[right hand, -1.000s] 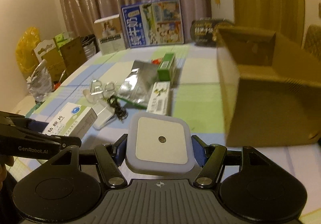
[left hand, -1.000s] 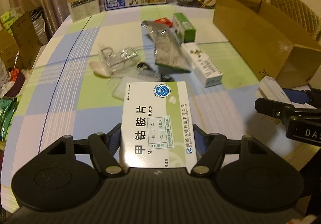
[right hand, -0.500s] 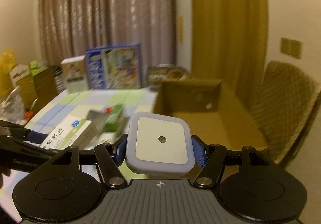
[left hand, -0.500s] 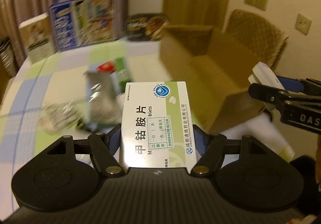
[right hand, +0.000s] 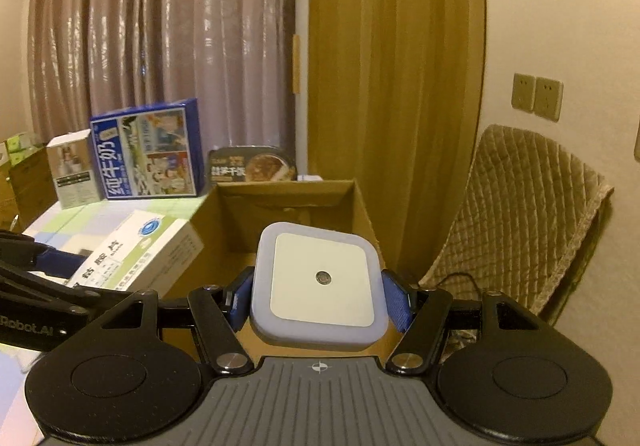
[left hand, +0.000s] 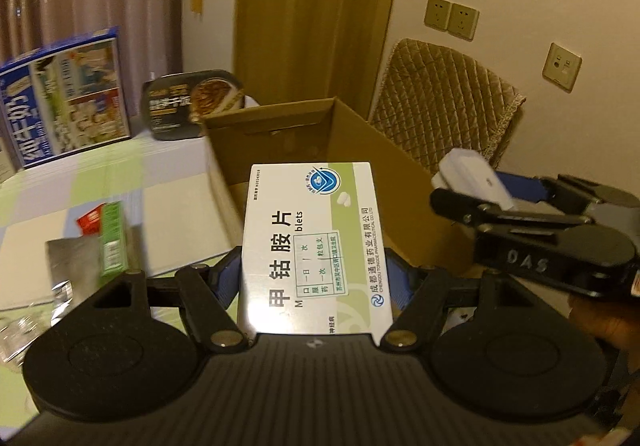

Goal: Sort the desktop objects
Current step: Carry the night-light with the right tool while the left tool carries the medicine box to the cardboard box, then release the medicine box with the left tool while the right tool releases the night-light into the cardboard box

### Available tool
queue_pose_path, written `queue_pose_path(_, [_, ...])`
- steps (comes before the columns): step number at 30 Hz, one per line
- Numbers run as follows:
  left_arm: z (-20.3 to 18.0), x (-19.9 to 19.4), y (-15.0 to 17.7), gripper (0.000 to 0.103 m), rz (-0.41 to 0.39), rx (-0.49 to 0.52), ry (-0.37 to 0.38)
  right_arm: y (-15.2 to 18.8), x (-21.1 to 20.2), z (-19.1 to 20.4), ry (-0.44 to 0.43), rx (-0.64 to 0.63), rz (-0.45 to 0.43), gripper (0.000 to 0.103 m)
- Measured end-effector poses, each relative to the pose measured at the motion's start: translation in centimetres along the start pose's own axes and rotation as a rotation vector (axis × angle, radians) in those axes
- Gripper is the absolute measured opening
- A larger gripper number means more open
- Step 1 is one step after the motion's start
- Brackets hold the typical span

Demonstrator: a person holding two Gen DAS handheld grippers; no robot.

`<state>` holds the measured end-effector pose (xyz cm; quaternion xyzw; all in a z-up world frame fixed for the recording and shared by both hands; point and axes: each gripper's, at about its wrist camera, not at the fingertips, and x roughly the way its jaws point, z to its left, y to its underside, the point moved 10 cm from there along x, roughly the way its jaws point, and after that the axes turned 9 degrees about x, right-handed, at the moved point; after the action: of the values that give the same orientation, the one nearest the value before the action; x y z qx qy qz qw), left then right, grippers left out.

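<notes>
The left gripper (left hand: 312, 278) clamps a pill box (left hand: 312, 246); the right gripper (right hand: 320, 298) clamps a night light (right hand: 320, 282). A carton (right hand: 288, 202) sits open just ahead of both.

Two side-by-side wrist views, both close above the open cardboard box (left hand: 360, 150).

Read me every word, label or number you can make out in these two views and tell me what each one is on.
"甲钴胺片": medicine box in the left gripper; its fine print is too small.
"blets": same box, start hidden.
"DAS": right gripper body.
"Robot.AI": left gripper body, start cut off.
"纯牛奶": blue milk carton; rest blurred.
Black meal tray: label too blurred.
Green box: unreadable.
Square night light: no text.
</notes>
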<state>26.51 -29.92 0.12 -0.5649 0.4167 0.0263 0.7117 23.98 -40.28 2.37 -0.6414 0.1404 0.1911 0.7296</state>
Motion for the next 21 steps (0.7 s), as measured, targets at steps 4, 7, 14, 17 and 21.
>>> queue_pose_path(4, [-0.3,2.3,-0.3,0.067,0.017,0.002,0.014,0.7,1.1,-1.1,0.007,0.001,0.016,0.062])
queue_pose_path(7, [-0.4,3.8,-0.1,0.067,0.037,0.007,0.02,1.4,1.8,-1.7,0.011,0.012,0.029,0.062])
queue_pose_path(14, [-0.1,5.4,0.1,0.067,0.047,0.016,0.028,2.4,2.8,-2.5,0.018,0.019,0.055,0.062])
queue_pose_path(17, [0.0,5.4,-0.1,0.068,0.042,0.006,0.027,2.6,3.0,-2.7,0.019,0.022,0.06,0.062])
queue_pose_path(21, [0.2,4.7,-0.2,0.068,0.032,0.007,0.016,2.6,3.0,-2.5,0.017,0.022,0.062,0.063])
